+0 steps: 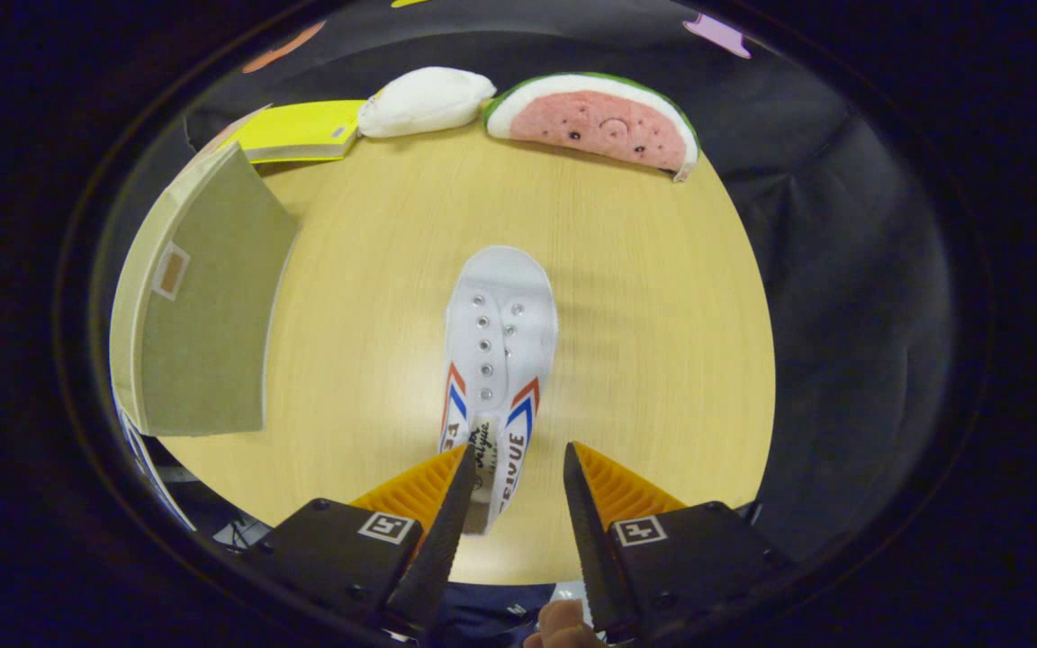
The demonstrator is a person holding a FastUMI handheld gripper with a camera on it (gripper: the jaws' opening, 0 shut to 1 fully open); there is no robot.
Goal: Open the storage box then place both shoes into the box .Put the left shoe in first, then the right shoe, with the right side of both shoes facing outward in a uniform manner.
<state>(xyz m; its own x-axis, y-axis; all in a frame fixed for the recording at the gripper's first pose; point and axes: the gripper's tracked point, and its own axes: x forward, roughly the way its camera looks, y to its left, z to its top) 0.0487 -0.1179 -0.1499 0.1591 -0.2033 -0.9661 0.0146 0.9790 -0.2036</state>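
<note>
Gripper view recorded the storage box point(199, 306) lid raised, one white shoe point(498, 360) unboxed on the bench point(644, 360), heel between the spread gripper point(516, 468) fingers, ungrasped.

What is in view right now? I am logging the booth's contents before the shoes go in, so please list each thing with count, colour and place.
shoe: one, white with red and blue stripes, on the table, heel end between the fingers, toe pointing away.
box lid: one, tan, raised, left of the shoe.
notepad: one, yellow, far table edge, beyond the lid.
white plush: one, beside the notepad.
watermelon plush: one, pink, white and green, right of the white plush.
table: one, light wood.
gripper: one, open, fingers on either side of the shoe's heel.
fingertip: one, below the gripper.
</note>
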